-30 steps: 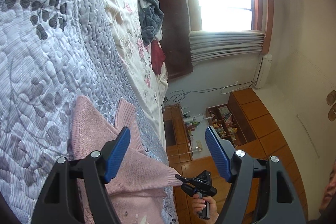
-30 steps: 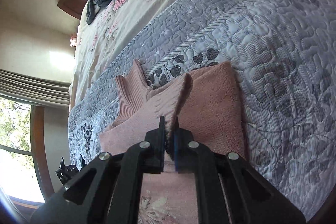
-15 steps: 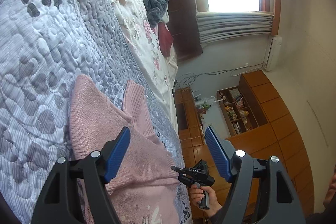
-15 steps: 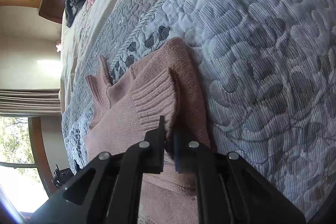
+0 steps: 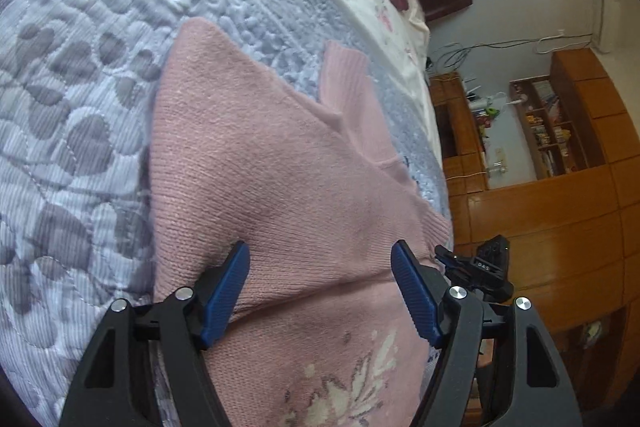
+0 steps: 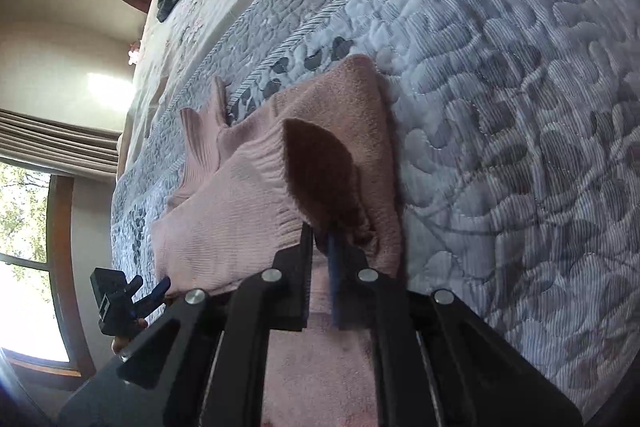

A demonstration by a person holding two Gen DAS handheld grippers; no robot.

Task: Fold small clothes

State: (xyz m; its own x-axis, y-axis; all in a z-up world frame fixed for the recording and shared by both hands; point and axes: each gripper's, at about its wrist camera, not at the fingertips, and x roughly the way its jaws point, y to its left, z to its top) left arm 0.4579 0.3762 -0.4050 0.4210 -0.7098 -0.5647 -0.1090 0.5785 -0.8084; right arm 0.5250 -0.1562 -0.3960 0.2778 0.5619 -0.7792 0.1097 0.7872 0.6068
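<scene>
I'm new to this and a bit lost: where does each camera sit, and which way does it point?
Left wrist: on the left tool, open above the pink sweater; its two blue fingers show.
Right wrist: on the right tool, shut on the sweater's cuff; its black arms show.
Both share the sweater, the quilt and each other's tool.

- The left gripper hangs over a pink sweater, its blue-padded jaws spread wide with nothing between them.
- The sweater lies on a grey leaf-patterned quilt, a white floral print on its lower part.
- The right gripper shows at the sweater's right edge.
- Wooden cabinets stand beyond the bed.
</scene>
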